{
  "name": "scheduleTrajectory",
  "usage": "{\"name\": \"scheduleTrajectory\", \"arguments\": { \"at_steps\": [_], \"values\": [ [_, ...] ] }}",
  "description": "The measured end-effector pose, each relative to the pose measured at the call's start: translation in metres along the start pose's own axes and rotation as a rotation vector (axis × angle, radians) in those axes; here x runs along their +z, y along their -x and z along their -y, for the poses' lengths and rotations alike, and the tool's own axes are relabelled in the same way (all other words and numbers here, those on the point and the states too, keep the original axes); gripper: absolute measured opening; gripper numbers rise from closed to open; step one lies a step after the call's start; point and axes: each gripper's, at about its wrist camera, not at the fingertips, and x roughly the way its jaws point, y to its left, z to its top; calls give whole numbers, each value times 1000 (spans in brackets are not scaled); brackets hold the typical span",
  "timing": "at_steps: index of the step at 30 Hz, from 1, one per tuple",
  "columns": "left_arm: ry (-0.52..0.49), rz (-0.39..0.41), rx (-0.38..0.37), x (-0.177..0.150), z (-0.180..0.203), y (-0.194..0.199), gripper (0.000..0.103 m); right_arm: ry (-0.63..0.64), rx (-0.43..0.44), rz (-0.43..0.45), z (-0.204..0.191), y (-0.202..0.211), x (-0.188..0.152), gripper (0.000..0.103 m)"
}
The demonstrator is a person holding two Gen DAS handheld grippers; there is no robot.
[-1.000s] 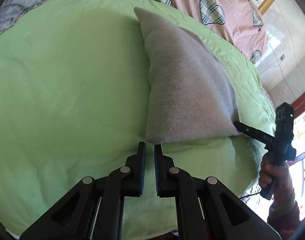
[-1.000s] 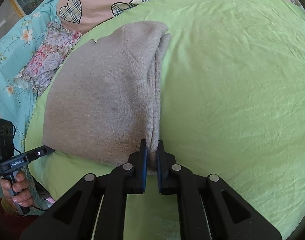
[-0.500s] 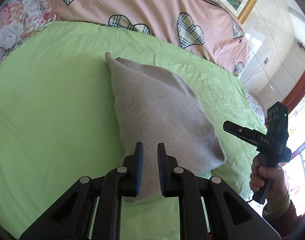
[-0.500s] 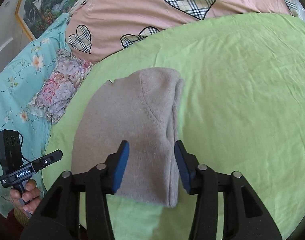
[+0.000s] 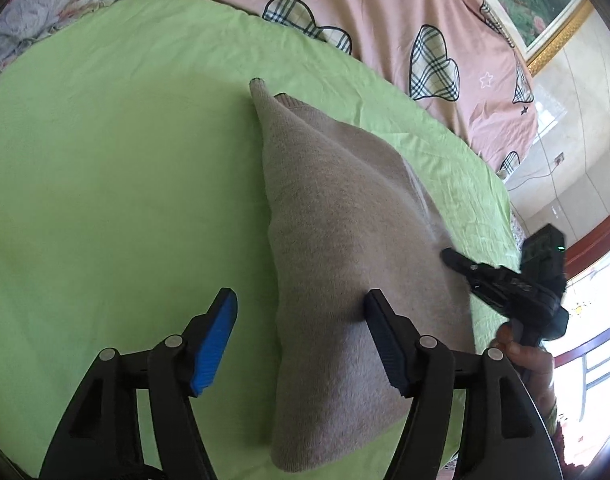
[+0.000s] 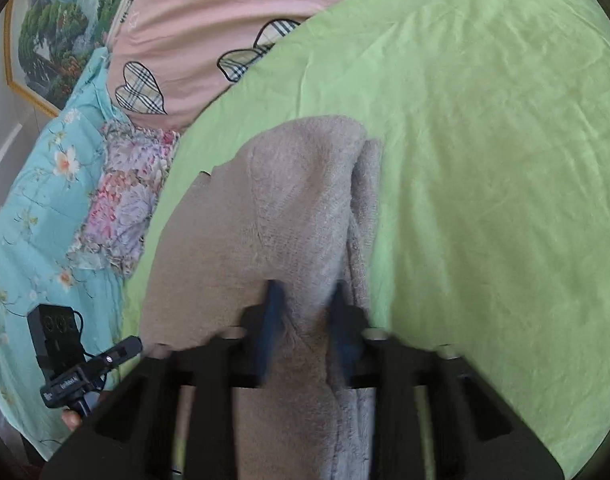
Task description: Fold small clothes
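Left wrist view
Garment: a grey-beige knitted sweater (image 5: 345, 248) is lying folded into a long narrow shape on the green sheet (image 5: 105, 160) of the bed, its narrow end pointing toward the pink heart-print quilt (image 5: 405, 12).
Left gripper: the left gripper (image 5: 301, 312) is hovering over the near half of the sweater with its fingers (image 5: 215, 340) spread wide, holding nothing; one finger is sitting over the sheet, the other over the knit.
Right gripper seen from here: the right gripper (image 5: 451, 258) is reaching in at the sweater's right edge; from this angle I cannot tell how its fingers are standing.

Right wrist view
Garment: the sweater (image 6: 265, 220) is lying with stacked layers along its right edge, beside the floral pillow (image 6: 121, 208).
Right gripper: the right gripper (image 6: 305, 312) is motion-blurred, its fingers (image 6: 271, 320) parted with a ridge of knit between them; whether they are gripping it yet I cannot tell.
Left gripper seen from here: the left gripper (image 6: 123, 354) is showing at the lower left, off the cloth.

Handling
Feel: the knit is looking soft, light and limp, so it is likely sagging and stretching if lifted by one point.
Where to hold: taking all layers together at the two near corners, pinching deep, is looking safest for keeping the fold square.
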Motion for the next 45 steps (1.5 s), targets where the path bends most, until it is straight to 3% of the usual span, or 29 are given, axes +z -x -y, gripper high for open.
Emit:
{"name": "scheduleTrajectory", "arguments": {
  "at_steps": [4, 7, 10, 16, 18, 20, 23, 27, 30, 32, 33, 45],
  "values": [
    [-58, 19, 25, 5, 16, 0, 66, 71, 38, 114, -19, 39, 7, 12],
    [-81, -17, 45, 2, 23, -15, 62, 60, -61, 52, 1, 20, 1, 11],
    [-93, -45, 81, -1, 23, -33, 59, 27, -87, 14, 21, -1, -8, 11],
    [-79, -34, 77, -5, 16, -38, 59, 26, -103, 34, 22, -1, -7, 15],
    [-91, -13, 81, -10, 20, -26, 59, 5, -99, 56, 21, 10, -9, 27],
    [-110, 15, 81, -16, 25, -8, 52, 13, -104, 89, 12, 25, -12, 27],
    [-178, 56, 28, -31, 36, 22, 43, 67, -61, 108, -6, 49, -30, 27],
    [-268, 65, -96, -61, 53, 44, 38, 162, -35, 52, -29, 57, -63, 27],
    [-298, 2, -24, -75, 52, 24, 35, 198, -103, -6, -30, 46, -81, 27],
    [-283, -61, 44, -80, 39, 2, 20, 197, -196, -38, -19, 34, -88, 26],
    [-280, -65, 68, -82, 33, -5, 15, 193, -193, -36, -16, 33, -89, 26],
    [-219, -46, 54, -78, 28, 3, 12, 175, -203, -11, -17, 45, -102, 27]
  ]
}}
